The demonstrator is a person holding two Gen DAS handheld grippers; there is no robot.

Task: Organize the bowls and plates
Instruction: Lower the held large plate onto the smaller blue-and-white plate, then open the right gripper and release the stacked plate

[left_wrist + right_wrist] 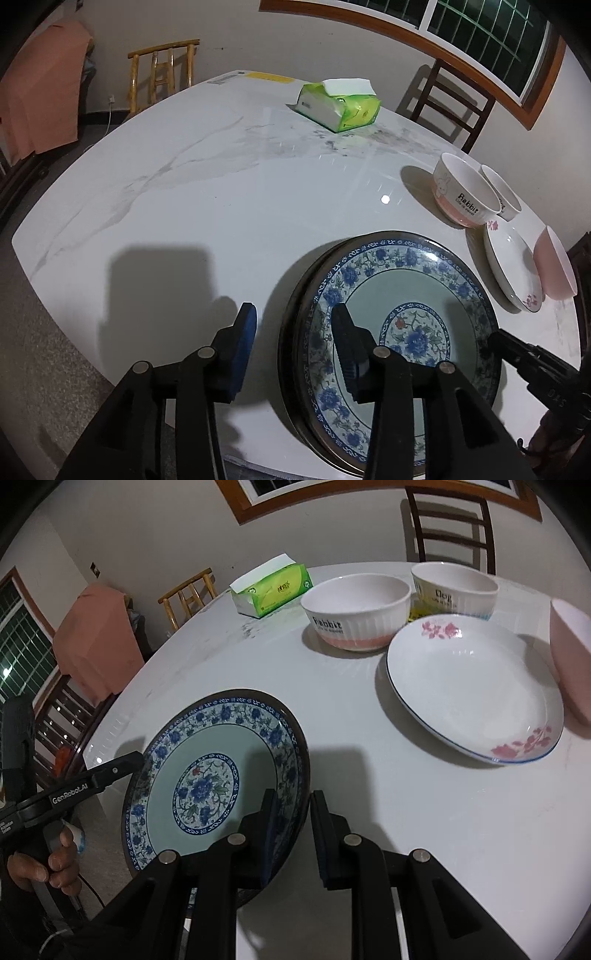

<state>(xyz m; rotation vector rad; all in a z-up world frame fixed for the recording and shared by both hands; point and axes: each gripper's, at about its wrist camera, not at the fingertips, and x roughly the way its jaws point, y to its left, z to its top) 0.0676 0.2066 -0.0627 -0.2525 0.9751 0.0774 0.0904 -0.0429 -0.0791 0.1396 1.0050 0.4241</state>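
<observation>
My right claw (pixel 291 834) pinches the near rim of the blue floral plate (pixel 207 775), one finger inside, one outside, tilting it off the white marble table (pixel 369 782), probably to carry it. My left claw (pixel 295 347) stands open astride the opposite rim, pads clear. Likely stack target: white pink-flower plate (pixel 472 686) beside the Rabbit bowl (pixel 354 609).

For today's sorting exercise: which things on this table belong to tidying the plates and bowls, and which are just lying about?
Belong to the job:
blue floral plate
white plate with pink flowers
Rabbit bowl
Dog bowl
pink bowl

Just lying about:
green tissue pack
</observation>
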